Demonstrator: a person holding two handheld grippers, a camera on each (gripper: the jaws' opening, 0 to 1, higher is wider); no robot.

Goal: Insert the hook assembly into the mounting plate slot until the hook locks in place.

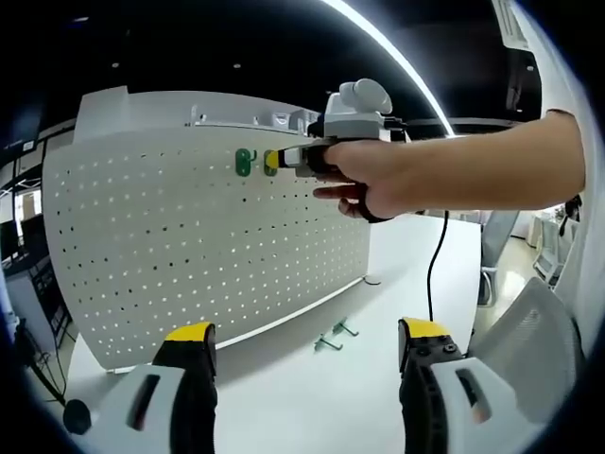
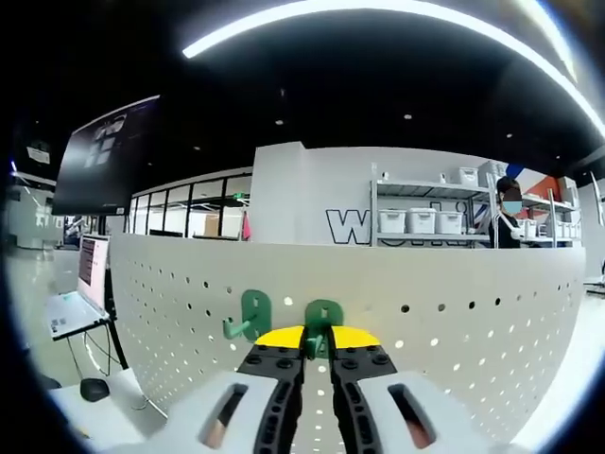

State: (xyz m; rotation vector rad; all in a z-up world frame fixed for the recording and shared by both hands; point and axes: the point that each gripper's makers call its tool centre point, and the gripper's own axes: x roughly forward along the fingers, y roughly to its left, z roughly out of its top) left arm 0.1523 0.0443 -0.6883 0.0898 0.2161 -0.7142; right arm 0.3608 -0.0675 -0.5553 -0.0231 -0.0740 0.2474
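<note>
1. As the white perforated mounting plate (image 1: 189, 246) stands upright on the tabletop (image 1: 312, 397), it serves as the fixed target; one green hook (image 2: 253, 317) is already seated in it.
2. Right gripper (image 2: 317, 352): fingers clamped on a second green hook assembly (image 2: 322, 320), held against the plate just beside the seated hook.
3. Left gripper (image 1: 307, 342): fingers apart, holding nothing, hovering above the tabletop.
4. Spare hooks (image 1: 333, 338) lie on the tabletop near the plate's foot.
5. Handling, as judged: the hook looks light, stiff and small; grip it by the projecting arm, leaving the back tabs free to enter the slot.
</note>
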